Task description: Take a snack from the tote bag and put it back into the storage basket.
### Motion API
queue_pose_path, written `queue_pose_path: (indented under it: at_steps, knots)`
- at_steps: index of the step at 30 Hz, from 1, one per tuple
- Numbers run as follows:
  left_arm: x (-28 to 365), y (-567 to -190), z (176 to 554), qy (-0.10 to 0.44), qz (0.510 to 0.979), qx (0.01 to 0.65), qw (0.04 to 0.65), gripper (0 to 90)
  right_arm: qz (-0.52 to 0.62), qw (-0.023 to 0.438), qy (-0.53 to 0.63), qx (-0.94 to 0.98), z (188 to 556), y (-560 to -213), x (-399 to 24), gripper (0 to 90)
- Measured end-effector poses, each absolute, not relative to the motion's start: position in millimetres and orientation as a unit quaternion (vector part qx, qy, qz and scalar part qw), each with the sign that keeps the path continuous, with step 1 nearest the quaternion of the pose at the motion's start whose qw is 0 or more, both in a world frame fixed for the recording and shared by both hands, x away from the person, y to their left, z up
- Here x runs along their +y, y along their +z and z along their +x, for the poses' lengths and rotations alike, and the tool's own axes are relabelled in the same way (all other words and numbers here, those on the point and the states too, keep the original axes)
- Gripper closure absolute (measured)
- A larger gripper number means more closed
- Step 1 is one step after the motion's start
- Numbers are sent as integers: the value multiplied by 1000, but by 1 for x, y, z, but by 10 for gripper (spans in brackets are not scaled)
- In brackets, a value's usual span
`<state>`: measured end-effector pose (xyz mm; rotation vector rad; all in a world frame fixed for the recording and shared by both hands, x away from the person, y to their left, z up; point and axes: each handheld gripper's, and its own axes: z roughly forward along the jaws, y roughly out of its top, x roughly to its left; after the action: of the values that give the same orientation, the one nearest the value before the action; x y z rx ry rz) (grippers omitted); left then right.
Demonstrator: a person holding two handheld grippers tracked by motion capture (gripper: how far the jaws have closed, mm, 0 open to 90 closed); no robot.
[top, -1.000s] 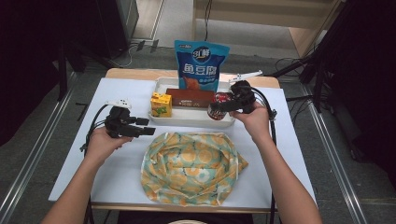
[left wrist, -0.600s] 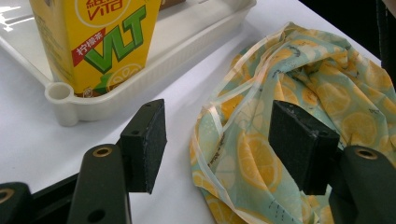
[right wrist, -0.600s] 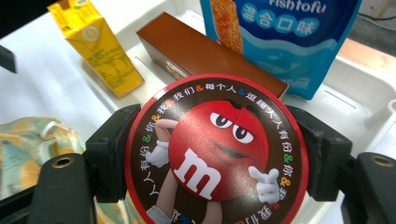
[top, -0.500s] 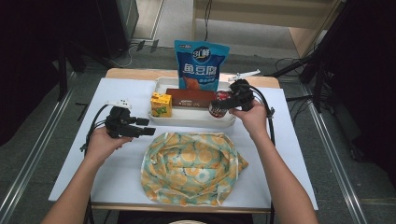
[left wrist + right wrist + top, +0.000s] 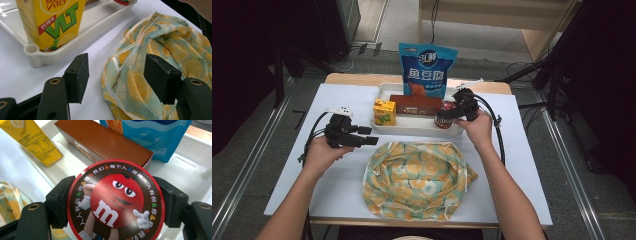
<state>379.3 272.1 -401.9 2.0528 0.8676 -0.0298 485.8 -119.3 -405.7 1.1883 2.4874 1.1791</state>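
A round M&M's tub (image 5: 443, 120) with a red character on its lid (image 5: 116, 200) is held at the tray's front right corner. My right gripper (image 5: 452, 116) is shut on it, one jaw on each side of the lid. The white tray (image 5: 412, 131) holds a yellow lemon tea carton (image 5: 384, 112), a brown box (image 5: 414, 105) and a blue snack pouch (image 5: 427, 70) that stands at the back. My left gripper (image 5: 371, 136) stands open and empty just left of a lemon-print cloth bag (image 5: 417, 180). Its jaws (image 5: 117, 75) frame the bag's edge (image 5: 155, 42).
The carton (image 5: 53, 20) stands in the tray's left corner (image 5: 32, 50). Behind the tub lie the brown box (image 5: 100, 142), the carton (image 5: 32, 142) and the pouch (image 5: 150, 135). Cables trail from both grippers across the white tabletop (image 5: 337, 175).
My right gripper has edged the tub slightly toward the tray's front rim. The left gripper has stayed where it was.
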Motion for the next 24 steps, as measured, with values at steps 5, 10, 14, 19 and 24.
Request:
queue_pose_path:
  at_steps: [5,10,14,19,24]
  knots:
    - [273,-402,380,-11,827,350,440,372,399,70,389,828,487,-411,-114,260]
    - [272,-401,379,-10,828,349,439,372,403,72,375,832,487,-417,-109,259]
    - [273,-401,379,-11,827,349,440,372,402,76,366,836,487,-422,-104,259]
    - [273,-401,379,-8,827,348,442,373,400,84,352,842,486,-428,-99,258]
    - [272,-401,379,-9,828,349,439,373,407,95,353,837,484,-429,-96,255]
